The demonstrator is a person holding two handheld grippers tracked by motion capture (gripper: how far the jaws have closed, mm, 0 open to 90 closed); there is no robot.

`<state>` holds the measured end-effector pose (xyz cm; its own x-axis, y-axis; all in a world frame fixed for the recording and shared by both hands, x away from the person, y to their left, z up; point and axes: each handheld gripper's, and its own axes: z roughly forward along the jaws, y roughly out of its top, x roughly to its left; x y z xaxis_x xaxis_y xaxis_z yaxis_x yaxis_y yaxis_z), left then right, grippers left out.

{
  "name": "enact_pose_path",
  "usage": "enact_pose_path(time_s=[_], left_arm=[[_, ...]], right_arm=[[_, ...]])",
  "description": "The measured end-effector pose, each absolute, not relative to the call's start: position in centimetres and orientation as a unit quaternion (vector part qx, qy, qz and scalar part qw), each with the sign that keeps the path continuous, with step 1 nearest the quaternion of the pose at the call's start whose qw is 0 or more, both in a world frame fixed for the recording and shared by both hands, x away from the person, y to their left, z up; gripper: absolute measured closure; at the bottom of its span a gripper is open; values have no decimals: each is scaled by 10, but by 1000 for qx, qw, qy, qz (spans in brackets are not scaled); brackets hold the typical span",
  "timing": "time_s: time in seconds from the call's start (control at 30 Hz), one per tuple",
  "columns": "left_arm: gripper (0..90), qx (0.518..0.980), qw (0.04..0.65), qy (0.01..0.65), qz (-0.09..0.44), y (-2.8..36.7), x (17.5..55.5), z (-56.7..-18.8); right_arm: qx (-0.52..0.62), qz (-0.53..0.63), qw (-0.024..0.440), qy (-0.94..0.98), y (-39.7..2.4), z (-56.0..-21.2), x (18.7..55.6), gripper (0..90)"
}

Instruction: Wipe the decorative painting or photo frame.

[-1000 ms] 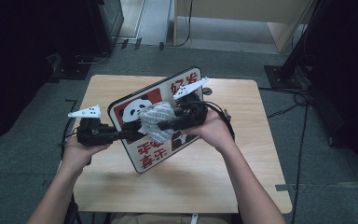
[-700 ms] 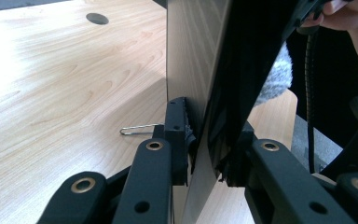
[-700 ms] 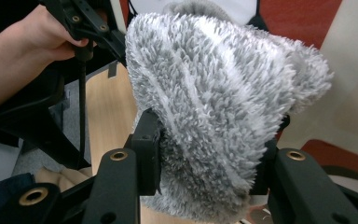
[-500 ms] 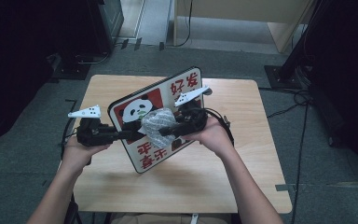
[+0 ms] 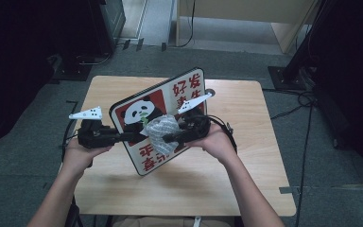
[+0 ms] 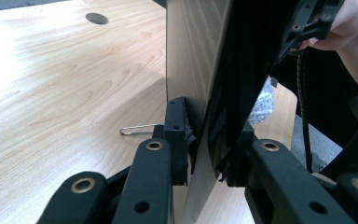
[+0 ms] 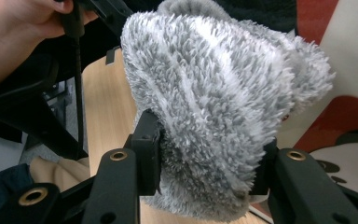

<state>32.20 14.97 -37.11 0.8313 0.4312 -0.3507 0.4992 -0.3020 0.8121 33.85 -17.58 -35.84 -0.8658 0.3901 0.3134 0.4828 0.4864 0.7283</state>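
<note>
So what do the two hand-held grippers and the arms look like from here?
Both are black: the left hand-held gripper and right hand-held gripper each carry a pale three-cornered plate on top, brass-coloured rivets on the jaw links and a trailing black cable. The forearms are bare, no sleeves showing.

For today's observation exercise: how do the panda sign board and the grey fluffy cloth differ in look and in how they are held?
The panda sign board is flat, rigid and printed red and white; the fluffy cloth is soft, bunched and grey. The board stands tilted, clamped by the left gripper; the cloth is squeezed by the right gripper. Both are gripped.
</note>
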Motion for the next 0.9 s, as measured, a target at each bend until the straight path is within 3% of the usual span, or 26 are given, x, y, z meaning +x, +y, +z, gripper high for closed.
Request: enact_pose_path(time_s=[0.9], left_arm=[[761,807,515,288,-32,150,322,-371]], right_arm=[[-266,-419,74,-865,-178,-397,331,586]])
